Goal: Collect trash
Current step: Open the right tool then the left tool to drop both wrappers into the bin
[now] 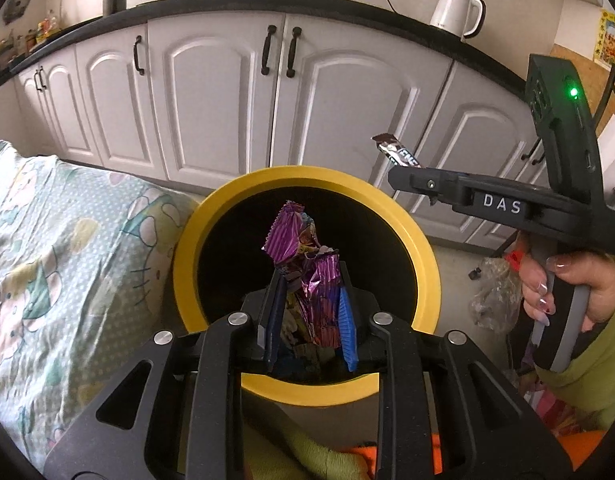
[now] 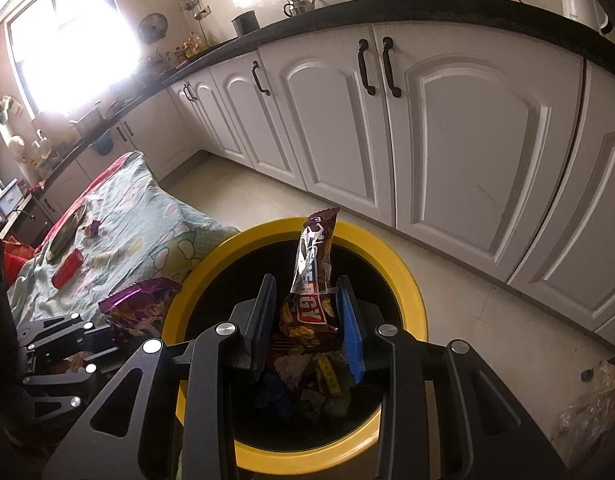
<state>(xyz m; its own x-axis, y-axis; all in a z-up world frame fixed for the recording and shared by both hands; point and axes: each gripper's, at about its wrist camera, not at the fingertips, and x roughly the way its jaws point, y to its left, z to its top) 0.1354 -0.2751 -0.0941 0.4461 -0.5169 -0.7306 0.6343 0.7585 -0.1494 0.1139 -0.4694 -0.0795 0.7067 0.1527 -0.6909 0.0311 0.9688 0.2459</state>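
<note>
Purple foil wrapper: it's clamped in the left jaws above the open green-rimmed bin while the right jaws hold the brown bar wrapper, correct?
Not quite: the bin's rim is yellow, not green, as the left wrist view shows. The purple foil wrapper is clamped in the left jaws above it, and the right jaws hold the brown bar wrapper.

patterned bed cover point(image 2: 119, 232), red packet point(image 2: 67, 267), purple scrap point(image 2: 94, 227)

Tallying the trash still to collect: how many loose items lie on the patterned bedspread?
3: a red packet, a small purple wrapper, a long dark object. More may be hidden.
</note>
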